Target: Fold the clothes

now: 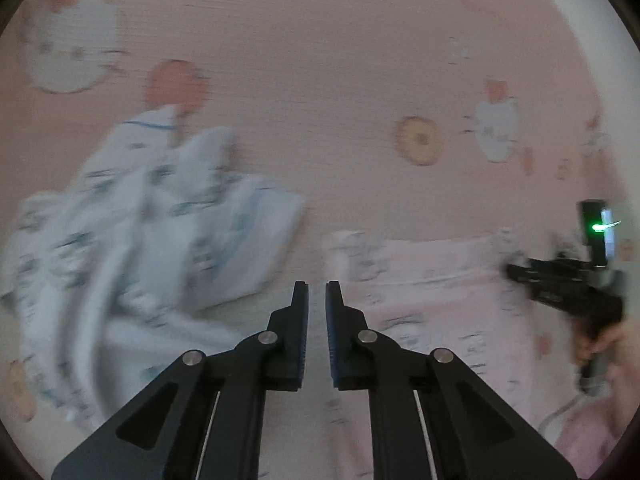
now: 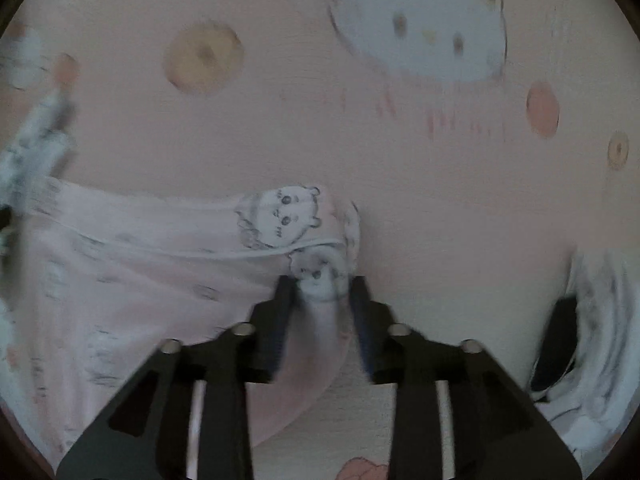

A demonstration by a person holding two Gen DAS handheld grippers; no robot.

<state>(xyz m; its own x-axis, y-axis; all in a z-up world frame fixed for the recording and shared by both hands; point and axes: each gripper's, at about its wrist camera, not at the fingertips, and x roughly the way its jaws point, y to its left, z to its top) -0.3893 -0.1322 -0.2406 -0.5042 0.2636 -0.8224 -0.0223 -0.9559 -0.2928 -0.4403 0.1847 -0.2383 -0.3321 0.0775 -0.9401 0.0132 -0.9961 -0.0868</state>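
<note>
Below, a pale pink garment (image 2: pixel 132 280) printed with small grey cartoon animals lies spread on a pink bedsheet (image 2: pixel 320 148) patterned with cats and doughnuts. Its right corner bunches into a soft ridge that rises between the fingers of the right gripper (image 2: pixel 322 300), whose jaws stand partly apart, the pads not visibly pressing the cloth. The left gripper (image 1: pixel 317 300) hovers over the garment's left edge with its jaws narrow, a slim gap showing and nothing between them. Beside it, a crumpled white-and-blue printed garment (image 1: pixel 132 232) sits in a blurred heap.
</note>
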